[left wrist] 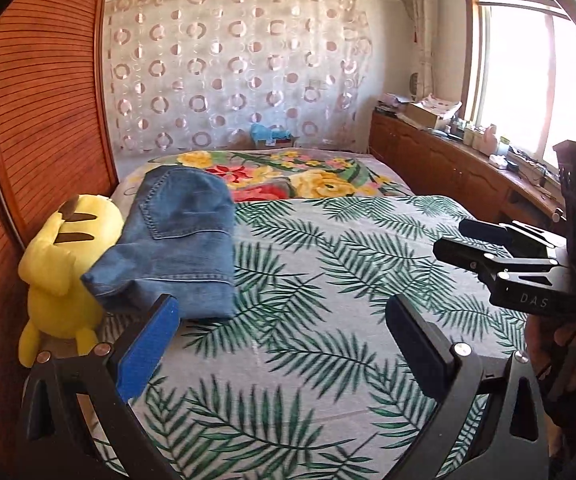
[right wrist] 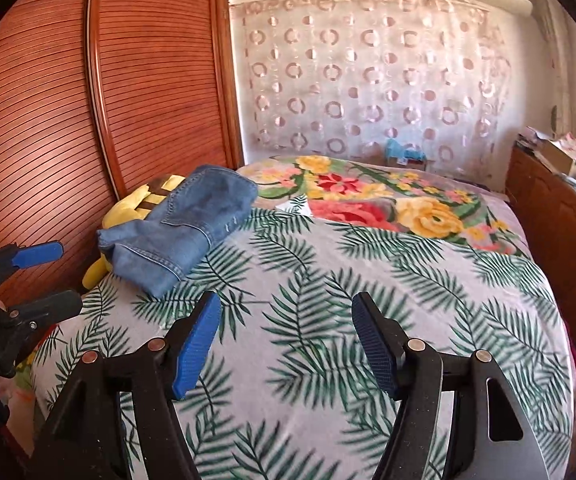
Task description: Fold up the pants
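Since the jeans (left wrist: 176,240) lie ahead-left beside the yellow plush toy (left wrist: 64,268), long axis running away from me, my left gripper (left wrist: 284,344) is nearer; both it and the right gripper (right wrist: 286,344) hang spread apart, empty.

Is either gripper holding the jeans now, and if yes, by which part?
Nothing is held. The left gripper and the right gripper are both open above the bed; the folded jeans lie apart, beside the yellow plush toy.

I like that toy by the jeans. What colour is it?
The plush toy is yellow with brown stripes, clearest in the left wrist view.
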Demonstrator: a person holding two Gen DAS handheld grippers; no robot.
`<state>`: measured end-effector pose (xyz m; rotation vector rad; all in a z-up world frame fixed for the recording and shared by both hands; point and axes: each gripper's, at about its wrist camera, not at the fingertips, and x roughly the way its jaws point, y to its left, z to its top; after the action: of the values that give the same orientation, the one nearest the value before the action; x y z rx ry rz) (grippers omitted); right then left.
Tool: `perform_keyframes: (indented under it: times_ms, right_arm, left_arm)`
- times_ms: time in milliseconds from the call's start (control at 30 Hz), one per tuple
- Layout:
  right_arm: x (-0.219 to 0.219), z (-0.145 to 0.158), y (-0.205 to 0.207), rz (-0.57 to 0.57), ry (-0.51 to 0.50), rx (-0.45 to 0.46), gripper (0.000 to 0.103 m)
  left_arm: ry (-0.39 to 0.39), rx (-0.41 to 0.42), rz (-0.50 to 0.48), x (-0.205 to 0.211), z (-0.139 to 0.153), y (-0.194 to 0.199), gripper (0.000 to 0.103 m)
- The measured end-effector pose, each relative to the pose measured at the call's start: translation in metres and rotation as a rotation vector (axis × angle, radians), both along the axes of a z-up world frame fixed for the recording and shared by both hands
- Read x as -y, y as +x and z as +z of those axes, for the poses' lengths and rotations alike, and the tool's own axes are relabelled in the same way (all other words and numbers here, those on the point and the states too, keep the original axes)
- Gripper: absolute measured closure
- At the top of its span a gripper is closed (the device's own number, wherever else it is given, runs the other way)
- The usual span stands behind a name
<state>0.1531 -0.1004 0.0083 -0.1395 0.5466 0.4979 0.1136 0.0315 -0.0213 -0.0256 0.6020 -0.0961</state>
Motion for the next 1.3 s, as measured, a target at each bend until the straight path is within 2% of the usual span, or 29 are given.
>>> perform_keyframes:
  times_ms: [100,367,533,767,967,1300]
  right_arm:
    - [0.013,0.003,-0.014,-0.038,-0.003,0.007,0.032]
    - [0.041,0.017,-0.041,-0.114,0.035,0.009,0.021]
    - [0.06,0.027,-0.057,-0.166,0.029,0.045,0.017]
    - [0.076,0.045,-0.075,-0.201,0.053,0.079,0.015]
    - [0.078,0.059,-0.088,-0.231,0.071,0.12,0.014]
    - [0.081,0.058,-0.11,-0.24,0.067,0.176,0.013]
  left_arm:
    - [0.003,0.002,-0.013,0.014,0.002,-0.002,0.0]
    - [0.003,0.002,-0.018,0.038,0.004,-0.005,0.0]
    - [-0.003,0.025,-0.016,0.048,0.015,-0.009,0.0]
    - [-0.011,0.073,-0.019,0.055,0.042,-0.021,0.0]
    - [0.015,0.121,-0.017,0.062,0.065,-0.029,0.0]
    - [0.005,0.162,-0.004,0.061,0.08,-0.04,0.0]
